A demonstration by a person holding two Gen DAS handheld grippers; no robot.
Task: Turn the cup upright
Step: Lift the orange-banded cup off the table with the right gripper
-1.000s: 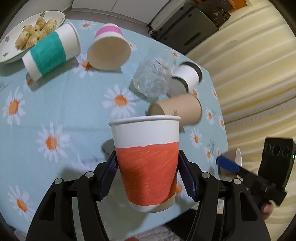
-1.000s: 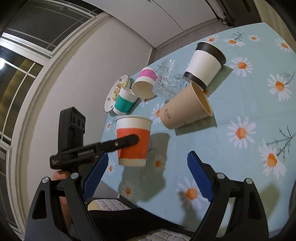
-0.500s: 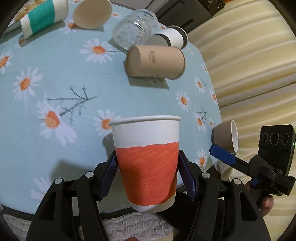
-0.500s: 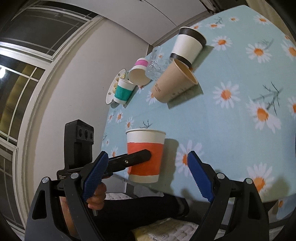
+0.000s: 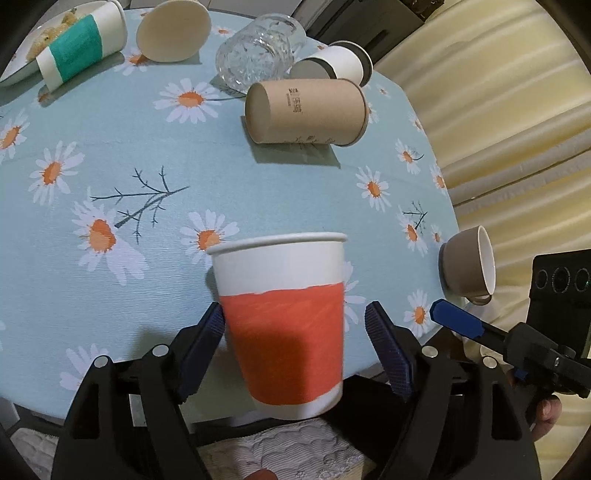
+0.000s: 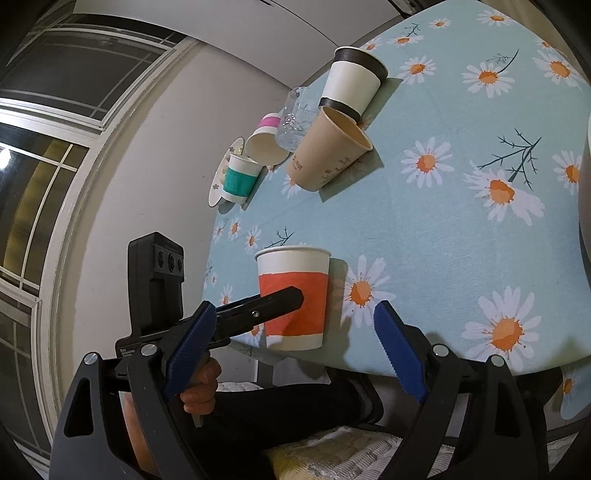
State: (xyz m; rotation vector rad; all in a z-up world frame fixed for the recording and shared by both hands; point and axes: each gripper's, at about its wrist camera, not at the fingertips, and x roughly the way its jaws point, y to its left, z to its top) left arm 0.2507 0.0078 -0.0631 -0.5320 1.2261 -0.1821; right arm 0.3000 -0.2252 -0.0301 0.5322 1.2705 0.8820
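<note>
An orange-banded white paper cup [image 5: 286, 325] stands upright, mouth up, at the near edge of the daisy tablecloth [image 5: 110, 166]. My left gripper [image 5: 295, 332] has its jaws around the cup with a gap on the right side, so it is open. The cup also shows in the right wrist view [image 6: 293, 297], with the left gripper's finger across its band. My right gripper [image 6: 291, 334] is open and empty, off the table edge.
Lying on their sides further back: a brown paper cup [image 5: 306, 110], a black-rimmed white cup [image 5: 332, 64], a glass [image 5: 258, 51], a pink-banded cup [image 5: 173, 29], a teal-banded cup [image 5: 77, 48] by a snack plate [image 6: 223, 173]. A brown ceramic cup [image 5: 467, 266] lies at the right edge.
The left gripper lowered the orange cup toward the table's near edge, and its jaws have spread off the cup. The right gripper stayed open and shifted slightly.
</note>
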